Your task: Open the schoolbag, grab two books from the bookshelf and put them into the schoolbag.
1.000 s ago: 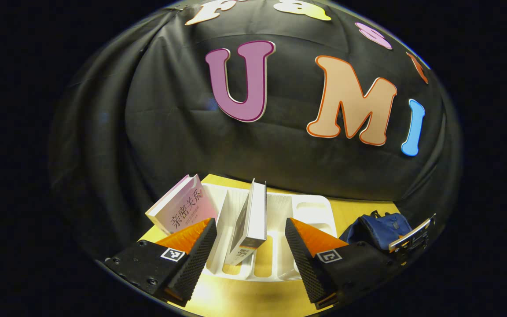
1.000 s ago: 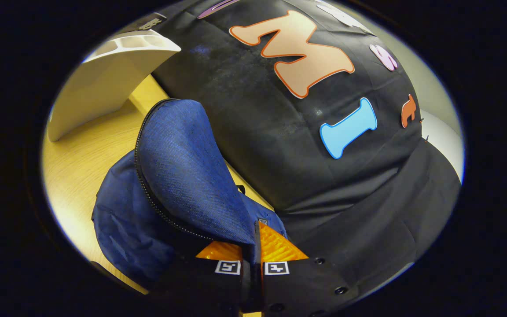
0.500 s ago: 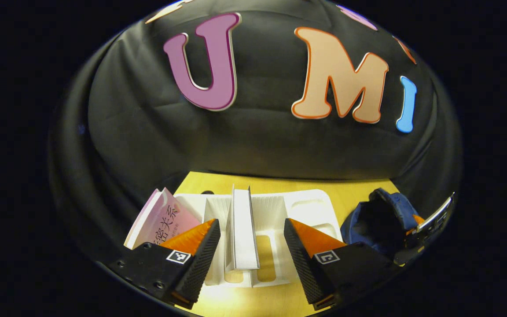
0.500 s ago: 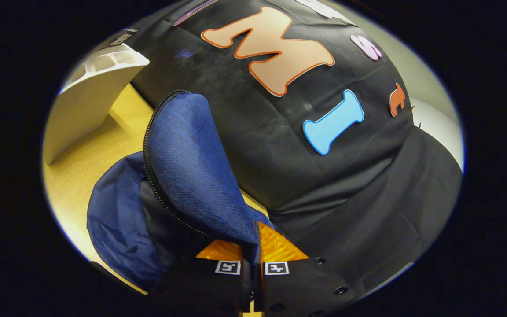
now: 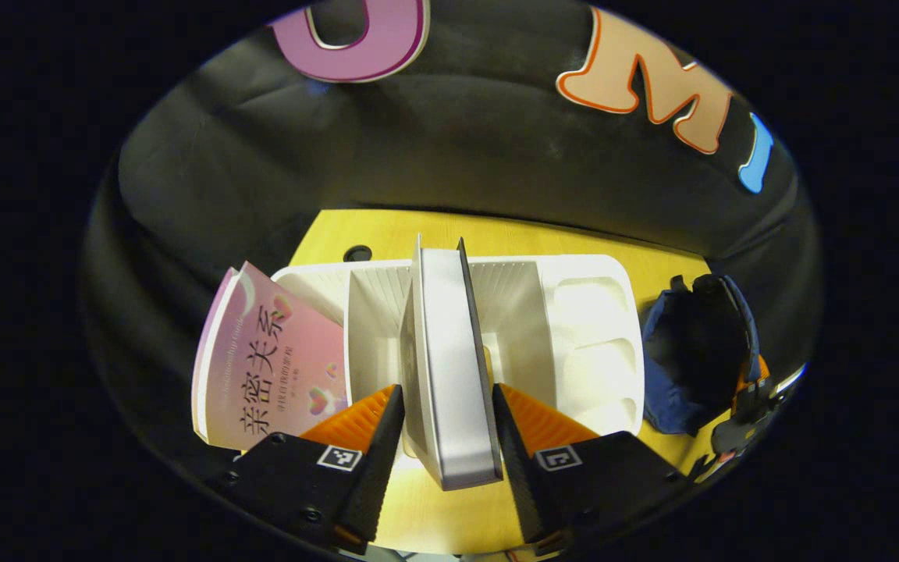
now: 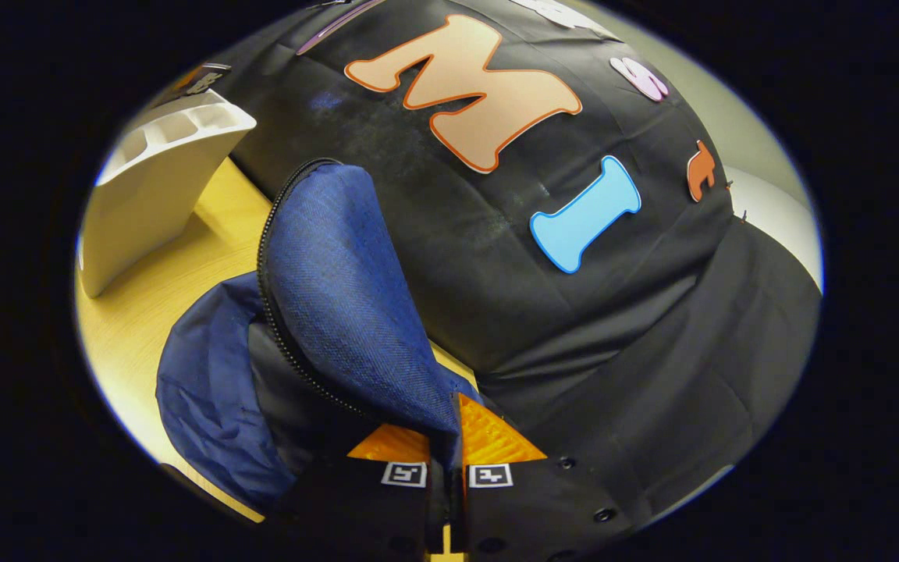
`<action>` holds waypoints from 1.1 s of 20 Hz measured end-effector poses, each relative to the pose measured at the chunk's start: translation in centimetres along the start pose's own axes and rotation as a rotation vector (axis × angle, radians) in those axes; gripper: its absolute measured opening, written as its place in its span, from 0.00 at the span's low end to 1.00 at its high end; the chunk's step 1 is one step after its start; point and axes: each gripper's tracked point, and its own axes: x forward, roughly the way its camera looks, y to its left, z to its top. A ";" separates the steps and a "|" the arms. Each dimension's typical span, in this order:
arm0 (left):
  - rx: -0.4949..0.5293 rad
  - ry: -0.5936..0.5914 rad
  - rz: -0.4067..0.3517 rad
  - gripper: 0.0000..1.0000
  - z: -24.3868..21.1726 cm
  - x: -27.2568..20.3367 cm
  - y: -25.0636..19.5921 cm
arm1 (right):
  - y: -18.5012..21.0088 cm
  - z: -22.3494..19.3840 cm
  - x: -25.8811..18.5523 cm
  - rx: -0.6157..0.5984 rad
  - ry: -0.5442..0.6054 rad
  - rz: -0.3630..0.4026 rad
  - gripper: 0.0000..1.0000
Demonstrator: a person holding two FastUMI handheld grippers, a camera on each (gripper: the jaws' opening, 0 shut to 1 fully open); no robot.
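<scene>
— Left hand-held gripper point(image 5: 447, 437) has its fingers spread to either side of the white book point(image 5: 453, 367), which stands upright in the middle slot of the white bookshelf point(image 5: 590, 312). We judge them close beside the covers but not yet pressing (the gap is hard to read).

— And our right hand-held gripper point(image 6: 445, 457)?

— Clenched on the flap of the blue schoolbag point(image 6: 325, 312), holding it lifted so the mouth gapes. The bag sits on the worktop point(image 6: 161, 289) just right of the shelf.

— What worries us?

— Two things. If we close too near the book's bottom edge, it could pivot as we lift and catch on the slot's dividers, dragging the light shelf along. And the pink book point(image 5: 270, 367) leans loosely at the shelf's left end; a nudge from our left finger could topple it.

— And the bag?

— Should the fabric slip from the right fingers, the flap falls shut before the book arrives.
</scene>
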 end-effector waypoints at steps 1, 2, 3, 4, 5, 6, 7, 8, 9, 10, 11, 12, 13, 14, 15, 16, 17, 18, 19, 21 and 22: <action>-0.019 0.035 -0.005 0.57 -0.1 -0.1 0.2 | 0.0 -0.1 -0.2 -0.001 -0.001 0.002 0.04; -0.026 0.061 -0.007 0.57 0.0 0.0 0.7 | 0.0 -0.1 -0.3 0.000 -0.002 0.005 0.04; -0.020 0.080 0.001 0.59 0.1 0.3 1.4 | -0.1 -0.1 -0.4 0.003 -0.002 0.006 0.06; -0.012 0.103 0.010 0.58 0.2 0.5 1.9 | -0.2 -0.2 -0.4 0.004 -0.003 0.007 0.04; -0.005 0.128 0.021 0.57 0.1 0.4 2.4 | -0.2 -0.1 -0.5 0.004 -0.004 0.008 0.04; 0.001 0.158 0.022 0.57 -0.1 0.5 2.7 | -0.3 -0.2 -0.4 0.003 -0.004 0.009 0.04; -0.002 0.178 0.026 0.56 -0.4 0.8 3.0 | -0.3 -0.1 -0.5 0.002 -0.005 0.009 0.04; -0.002 0.198 0.025 0.51 -0.4 0.9 3.1 | -0.3 -0.2 -0.5 0.002 -0.005 0.010 0.04; -0.001 0.213 0.019 0.46 -0.5 1.1 3.1 | -0.2 -0.2 -0.5 0.001 -0.005 0.010 0.04; -0.002 0.227 0.017 0.51 -0.6 1.5 3.2 | -0.2 -0.3 -0.6 -0.001 -0.005 0.011 0.04; -0.001 0.249 0.014 0.51 -1.1 1.9 3.3 | -0.1 -0.2 -0.6 0.000 -0.004 0.013 0.04; -0.006 0.264 0.017 0.53 -1.2 2.2 3.4 | -0.1 -0.1 -0.6 -0.001 -0.003 0.013 0.04; -0.008 0.281 0.021 0.52 -1.4 2.5 3.6 | -0.1 0.0 -0.6 -0.004 -0.002 0.013 0.04; -0.010 0.291 0.025 0.52 -1.4 2.8 3.7 | -0.1 -0.1 -0.7 -0.006 -0.001 0.013 0.04; -0.009 0.299 0.031 0.53 -1.4 3.1 3.8 | -0.1 -0.1 -0.8 -0.008 -0.001 0.014 0.04; -0.004 0.306 0.040 0.52 -1.4 3.6 4.0 | -0.1 -0.2 -0.9 -0.010 -0.001 0.015 0.04; 0.004 0.313 0.051 0.50 -1.3 3.6 4.3 | -0.2 -0.2 -0.9 -0.011 -0.001 0.015 0.04; 0.010 0.326 0.069 0.47 -1.3 3.8 4.7 | -0.3 -0.2 -1.0 -0.012 0.000 0.014 0.06; 0.002 0.342 0.068 0.41 -1.7 4.0 4.7 | -0.3 -0.2 -1.1 -0.013 0.001 0.014 0.06; -0.003 0.381 0.070 0.40 -2.2 4.2 4.8 | -0.4 -0.1 -1.0 -0.014 0.003 0.012 0.04; -0.012 0.391 0.076 0.40 -2.3 4.2 4.7 | -0.3 -0.2 -1.0 -0.017 0.003 0.012 0.04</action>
